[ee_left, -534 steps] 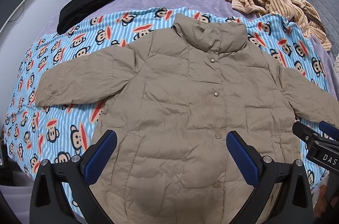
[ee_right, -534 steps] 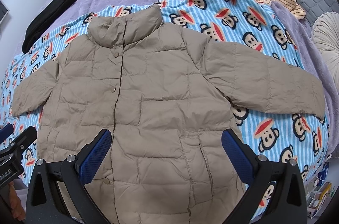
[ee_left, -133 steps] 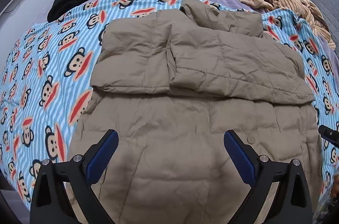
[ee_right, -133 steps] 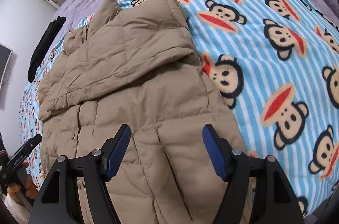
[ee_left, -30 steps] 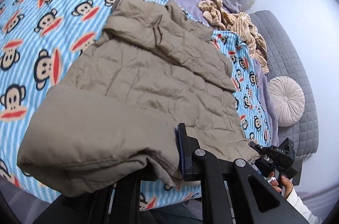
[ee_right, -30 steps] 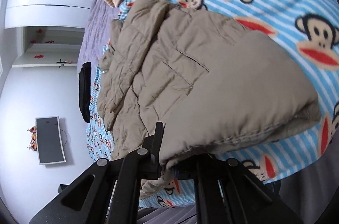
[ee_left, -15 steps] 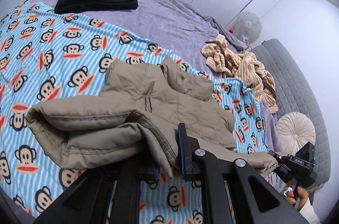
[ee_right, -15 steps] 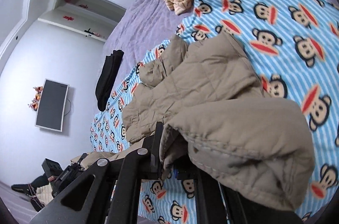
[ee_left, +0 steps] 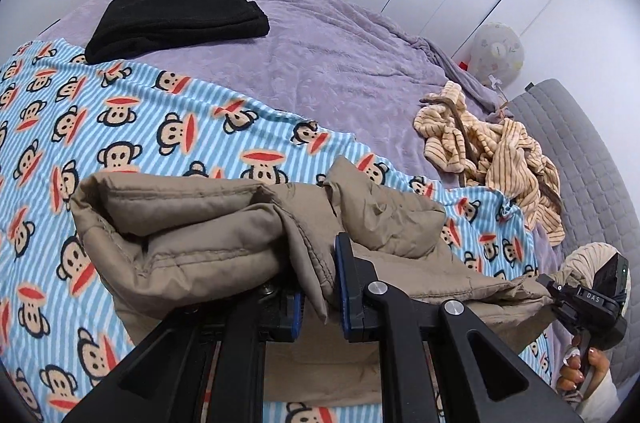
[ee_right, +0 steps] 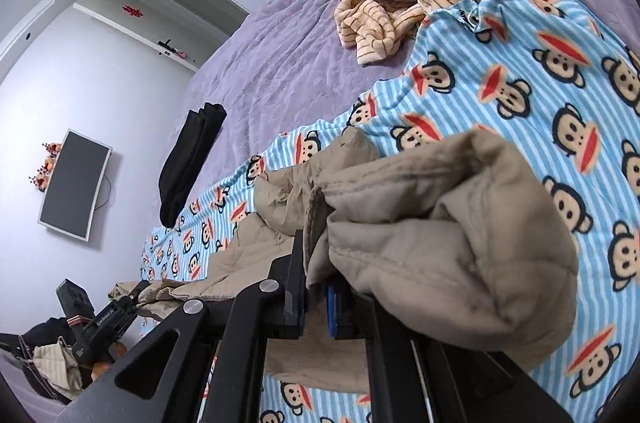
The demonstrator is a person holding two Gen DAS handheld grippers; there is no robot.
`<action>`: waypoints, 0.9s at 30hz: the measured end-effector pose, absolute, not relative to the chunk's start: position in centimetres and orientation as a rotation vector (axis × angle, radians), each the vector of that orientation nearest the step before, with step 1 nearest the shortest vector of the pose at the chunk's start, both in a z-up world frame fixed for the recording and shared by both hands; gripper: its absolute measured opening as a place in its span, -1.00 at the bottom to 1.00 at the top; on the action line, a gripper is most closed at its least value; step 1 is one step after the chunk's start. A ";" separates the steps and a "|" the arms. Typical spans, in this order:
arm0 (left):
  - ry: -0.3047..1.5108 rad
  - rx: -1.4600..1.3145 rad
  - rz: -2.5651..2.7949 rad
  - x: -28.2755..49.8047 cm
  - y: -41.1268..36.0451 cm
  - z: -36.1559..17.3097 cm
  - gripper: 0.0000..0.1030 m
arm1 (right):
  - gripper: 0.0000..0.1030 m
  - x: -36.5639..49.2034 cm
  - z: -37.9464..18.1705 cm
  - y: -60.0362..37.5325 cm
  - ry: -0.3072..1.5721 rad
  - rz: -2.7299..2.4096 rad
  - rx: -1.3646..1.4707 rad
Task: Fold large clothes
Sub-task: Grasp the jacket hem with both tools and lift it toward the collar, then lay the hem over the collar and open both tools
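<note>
Puffy beige quilted jacket, bunched and lifted at its hem above the blue monkey-print blanket on the bed. Left gripper and right gripper each clamp a hem corner. Left view alone shows a hand under the right gripper; right view alone, a wall-mounted screen

The tan quilted puffer jacket fills the lower middle of the left wrist frame, its hem edge bunched and lifted off the bedding, puffed into thick rolls. Its stand-up collar pokes up at centre, tilted. In the right wrist frame the jacket's lifted corner bulges at centre right, the rest trailing to lower left.
</note>
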State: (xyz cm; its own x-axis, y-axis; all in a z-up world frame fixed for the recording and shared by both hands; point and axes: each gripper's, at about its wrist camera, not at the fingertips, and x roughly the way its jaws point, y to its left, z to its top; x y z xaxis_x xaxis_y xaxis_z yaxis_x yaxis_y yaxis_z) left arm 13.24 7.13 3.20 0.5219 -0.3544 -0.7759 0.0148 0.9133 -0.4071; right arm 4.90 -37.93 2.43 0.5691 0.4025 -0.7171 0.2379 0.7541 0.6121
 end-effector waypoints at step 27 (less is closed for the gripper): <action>1.063 -0.098 -0.142 23.3 2.5 -10.6 -0.29 | -0.73 15.3 -11.9 -40.0 1.140 0.028 0.851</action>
